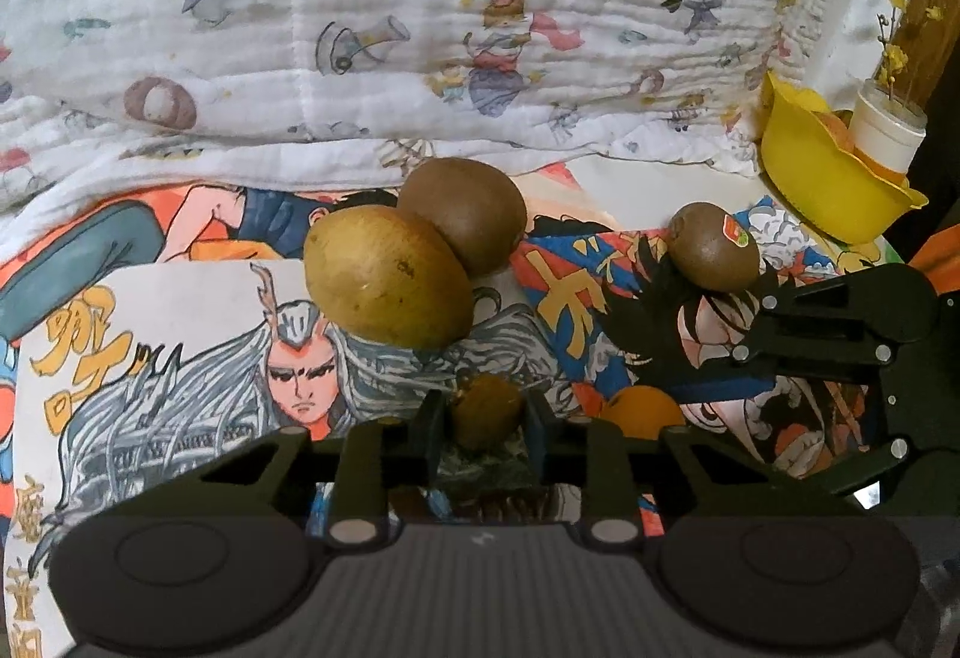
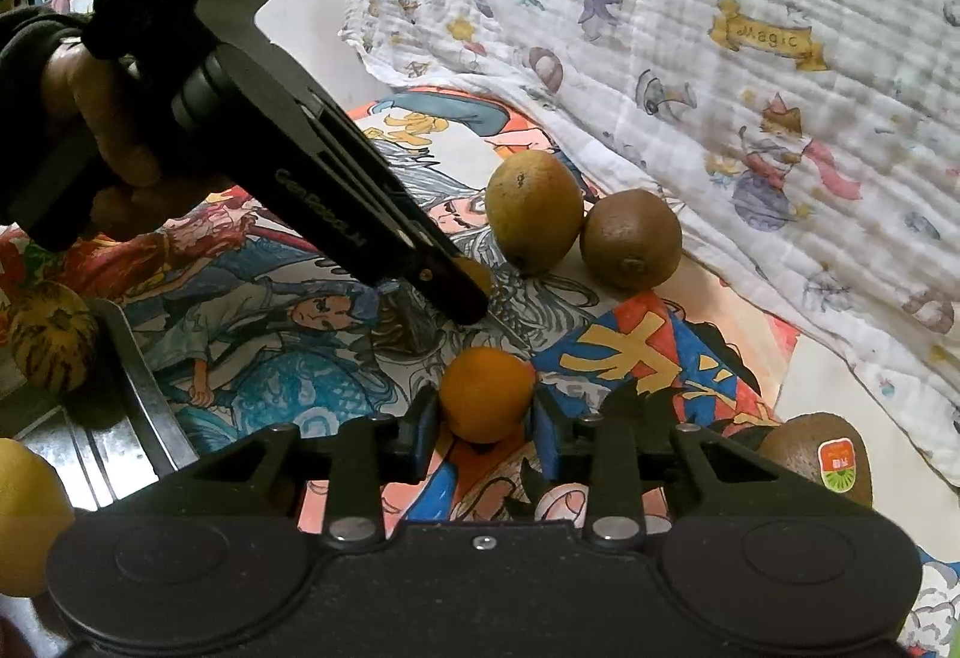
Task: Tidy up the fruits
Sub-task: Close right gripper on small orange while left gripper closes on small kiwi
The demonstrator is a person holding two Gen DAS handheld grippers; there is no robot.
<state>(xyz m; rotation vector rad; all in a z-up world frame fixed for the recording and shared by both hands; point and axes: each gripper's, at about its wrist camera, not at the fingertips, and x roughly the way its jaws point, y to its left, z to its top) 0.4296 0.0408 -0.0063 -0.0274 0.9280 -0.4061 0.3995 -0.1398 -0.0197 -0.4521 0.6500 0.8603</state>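
Left gripper [image 1: 485, 418] pinched a small brown fruit [image 1: 485, 409]; right gripper [image 2: 485, 418] closed on an orange [image 2: 485, 394]. Best lifted straight, squeezing gently; neighbouring kiwis [image 2: 630, 238] lay ahead.

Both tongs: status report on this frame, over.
Left tongs shut on small brown fruit. Right tongs closing around orange, grip unconfirmed. Yellow bowl far right; stickered kiwi lies loose in between.
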